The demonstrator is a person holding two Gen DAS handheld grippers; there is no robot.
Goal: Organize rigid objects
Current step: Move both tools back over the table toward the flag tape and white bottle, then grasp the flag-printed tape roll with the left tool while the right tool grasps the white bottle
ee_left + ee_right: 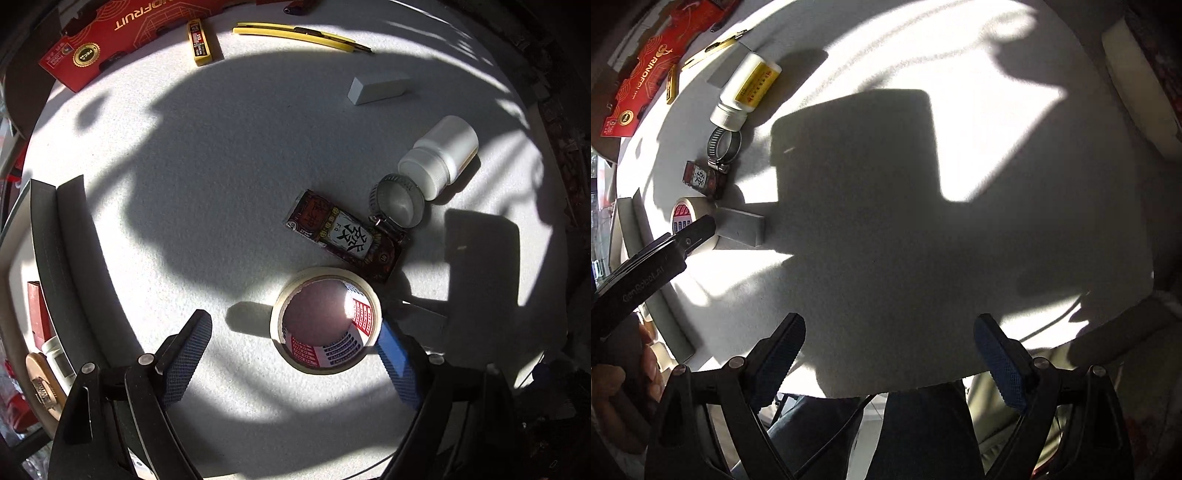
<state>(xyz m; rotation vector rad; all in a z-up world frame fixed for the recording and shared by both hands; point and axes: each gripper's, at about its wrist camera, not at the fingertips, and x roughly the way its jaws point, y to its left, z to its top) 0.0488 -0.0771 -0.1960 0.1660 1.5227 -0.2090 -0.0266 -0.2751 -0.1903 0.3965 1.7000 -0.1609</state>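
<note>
The left gripper [295,347] hovers low over the white table [221,206] with its fingers spread wide and grasping nothing; the left finger [186,360] stands well clear of the roll of masking tape [325,319], while the right finger [397,363] sits just beside, perhaps touching, the roll's right rim. The roll therefore lies between the fingers but off-centre, toward the right one, so a closing move would likely need a small shift rightward first. The tape lies flat, its hole facing up, cream paper outside and a red-and-blue printed core inside, half in sun and half in shade. Just beyond it a dark printed card box [347,236] lies with its long axis running from upper left to lower right, a metal hose clamp [395,203] touching its far end, and a white bottle [439,155] on its side beyond that. The right gripper [890,354] hangs over bare table near the front edge, fingers apart and empty, well away from the tape [685,214], so the left hand is plainly nearer.
</note>
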